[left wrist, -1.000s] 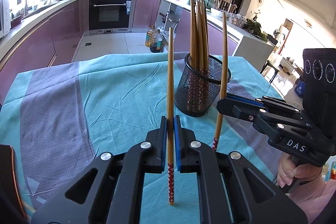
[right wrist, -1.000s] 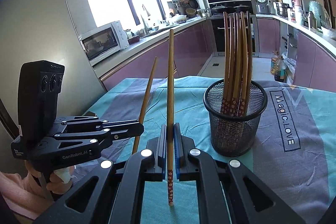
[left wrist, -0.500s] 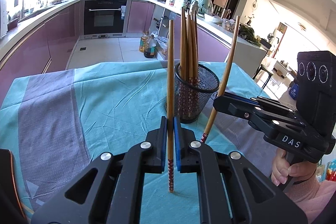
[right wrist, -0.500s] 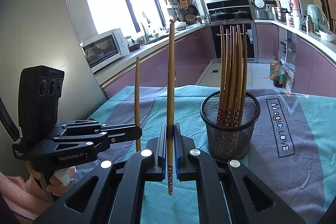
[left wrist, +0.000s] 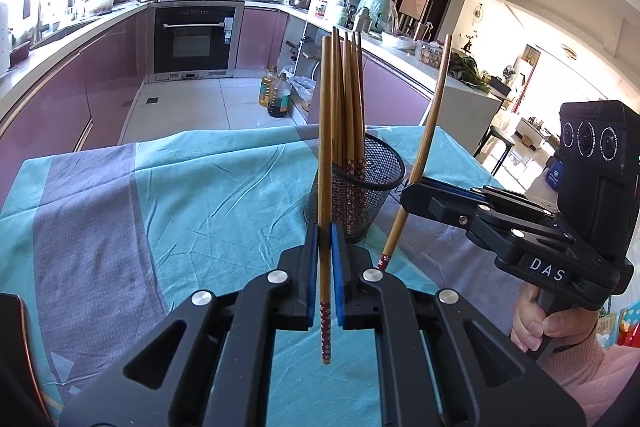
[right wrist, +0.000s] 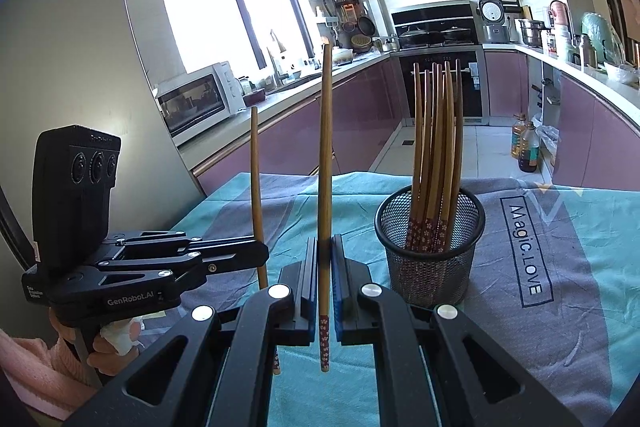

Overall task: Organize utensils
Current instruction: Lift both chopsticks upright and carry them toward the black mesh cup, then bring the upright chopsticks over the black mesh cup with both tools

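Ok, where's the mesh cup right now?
The mesh cup stands on the teal tablecloth, ahead-right of the right tongs, with chopsticks upright inside.

Left wrist cam: rides on left gripper (left wrist: 325,267), low over table (left wrist: 160,195), faces oven wall; mesh cup (left wrist: 356,195) close ahead.
Right wrist cam: rides on right gripper (right wrist: 325,275), low over table (right wrist: 560,267), faces window & counter corner.
Shared: mesh cup (right wrist: 430,247), tablecloth, oven; each cam sees the other gripper.
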Motion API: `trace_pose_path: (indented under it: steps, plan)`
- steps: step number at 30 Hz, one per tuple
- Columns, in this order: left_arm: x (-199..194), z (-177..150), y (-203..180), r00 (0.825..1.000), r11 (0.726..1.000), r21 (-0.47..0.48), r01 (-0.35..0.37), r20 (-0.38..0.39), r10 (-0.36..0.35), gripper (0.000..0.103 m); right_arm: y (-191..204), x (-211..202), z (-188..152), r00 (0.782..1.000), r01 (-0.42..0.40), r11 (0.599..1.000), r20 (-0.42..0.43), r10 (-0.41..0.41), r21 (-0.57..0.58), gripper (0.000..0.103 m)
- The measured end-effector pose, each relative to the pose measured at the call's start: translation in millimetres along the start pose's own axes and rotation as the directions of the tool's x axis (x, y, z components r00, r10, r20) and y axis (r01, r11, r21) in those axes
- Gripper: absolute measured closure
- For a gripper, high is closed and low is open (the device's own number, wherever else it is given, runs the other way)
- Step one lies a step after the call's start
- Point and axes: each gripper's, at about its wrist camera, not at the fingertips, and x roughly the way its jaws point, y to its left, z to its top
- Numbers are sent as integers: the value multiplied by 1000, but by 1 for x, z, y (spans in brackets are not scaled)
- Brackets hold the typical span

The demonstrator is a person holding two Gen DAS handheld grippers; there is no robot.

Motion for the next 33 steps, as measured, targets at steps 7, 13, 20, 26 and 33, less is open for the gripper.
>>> trace_pose_path:
  steps: [7,13,20,26,33]
  plan:
    - [-3,4,-3,1000,1000,11,6,14,-6,96,-1,-3,2,1000,4,1000,12,-4,-1,97]
    - [-4,5,-6,1000,1000,16,10,21,-10,96,-2,-7,4,1000,9,1000,20,-9,-4,97]
    - [-9,8,-6,999,1000,24,13,35,-14,96,-1,-12,8,999,16,1000,36,-16,-14,97]
    - [-10,12,-9,999,999,29,17,45,-18,96,-2,-15,12,999,19,1000,48,-18,-19,97]
    - [-11,17,-12,998,999,39,17,53,-19,96,-4,-17,15,998,21,1000,54,-20,-22,97]
